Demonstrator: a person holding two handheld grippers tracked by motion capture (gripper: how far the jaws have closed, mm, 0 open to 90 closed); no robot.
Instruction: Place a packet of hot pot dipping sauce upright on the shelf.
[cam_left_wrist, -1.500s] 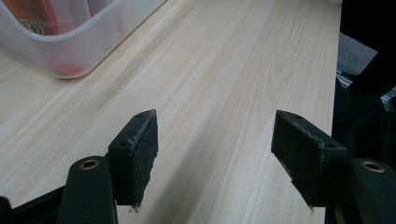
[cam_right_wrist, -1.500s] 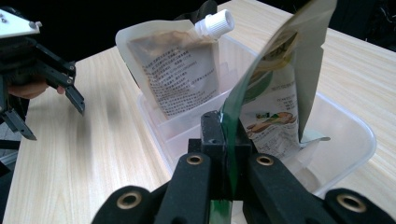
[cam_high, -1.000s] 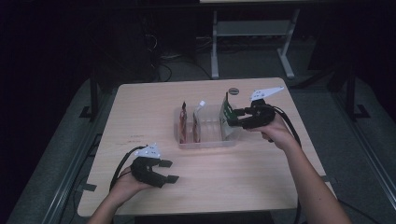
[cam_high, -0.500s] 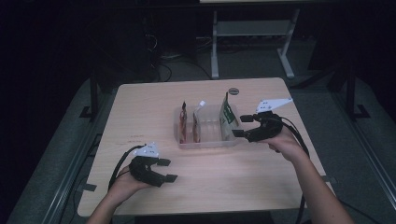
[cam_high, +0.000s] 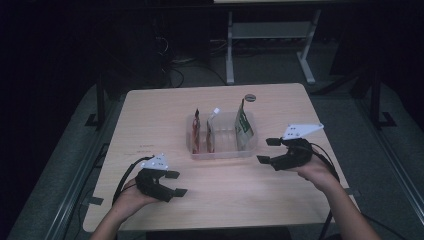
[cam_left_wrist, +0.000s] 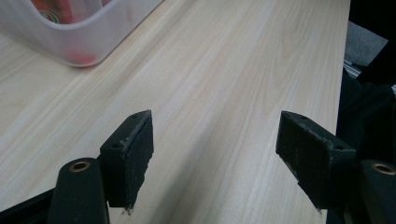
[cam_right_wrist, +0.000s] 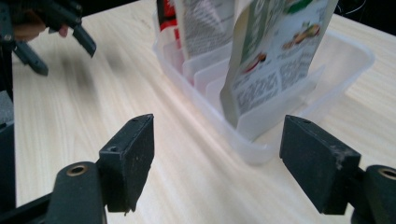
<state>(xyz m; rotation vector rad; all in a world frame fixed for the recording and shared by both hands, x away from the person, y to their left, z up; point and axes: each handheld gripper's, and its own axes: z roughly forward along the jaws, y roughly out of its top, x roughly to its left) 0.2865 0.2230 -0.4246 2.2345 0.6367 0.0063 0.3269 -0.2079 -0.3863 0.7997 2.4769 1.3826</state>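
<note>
The green pouch (cam_high: 244, 130) standing in the bin (cam_high: 222, 152) is judged light, floppy and slick; it is best pinched at its top edge. Both grippers' fingers are released, nothing held.

three pouches (cam_high: 244, 127) stand upright in the clear bin (cam_high: 222, 152) – the right gripper (cam_high: 266, 151) is just beside it, jaws apart and empty.

Your left tool (cam_high: 172, 183) and right tool (cam_high: 267, 151) are matte black, each topped by a pale grey three-cornered plate. Black cables trail from both. Each jaw ends in a scuffed rectangular pad (cam_left_wrist: 130, 161) beside a brass-ringed screw hole. Your forearms are unsleeved.
</note>
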